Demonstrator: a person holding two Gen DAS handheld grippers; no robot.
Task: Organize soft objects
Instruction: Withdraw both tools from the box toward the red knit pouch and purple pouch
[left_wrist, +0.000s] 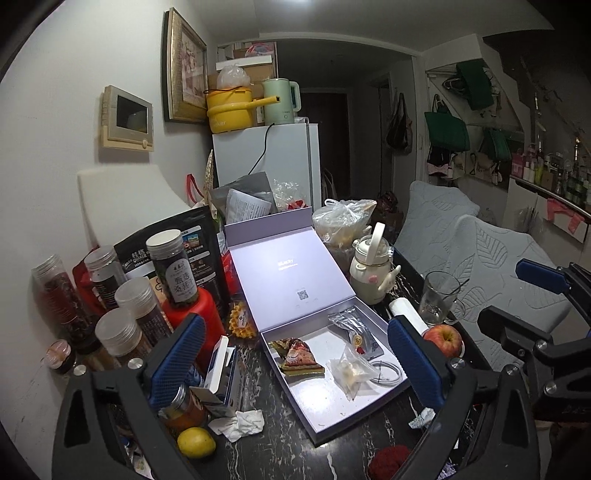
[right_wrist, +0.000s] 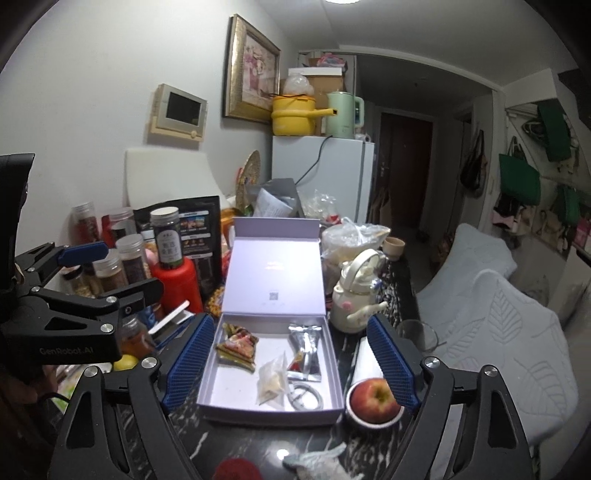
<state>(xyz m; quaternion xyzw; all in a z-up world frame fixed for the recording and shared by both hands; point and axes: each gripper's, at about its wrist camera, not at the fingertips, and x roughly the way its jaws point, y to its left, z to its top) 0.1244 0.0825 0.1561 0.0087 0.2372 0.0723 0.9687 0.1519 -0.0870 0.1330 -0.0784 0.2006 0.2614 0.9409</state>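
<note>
the open lilac box (right_wrist: 236, 391) sits in the middle of the dark table (right_wrist: 258, 446), lid propped back, and serves as the collecting spot: inside it lie a colourful snack packet (right_wrist: 236, 345) at the left, a clear pouch (right_wrist: 272, 382) near the front, a silver pouch (right_wrist: 306, 352) toward the right, and a coiled white cable (right_wrist: 306, 397) at the front right corner. the left tool (left_wrist: 295, 363) hangs above the box with jaws spread wide and nothing between them; the right tool (right_wrist: 291, 363) is the same, wide and empty. both sit just in front of the box, apart from its contents, so they look done with dropping things in. a red fuzzy ball (right_wrist: 236, 470) and a pale crumpled wrapper (right_wrist: 314, 459) lie in front of the box, beneath the tools, likely next. an apple (right_wrist: 375, 400) rests right of the box.
</note>
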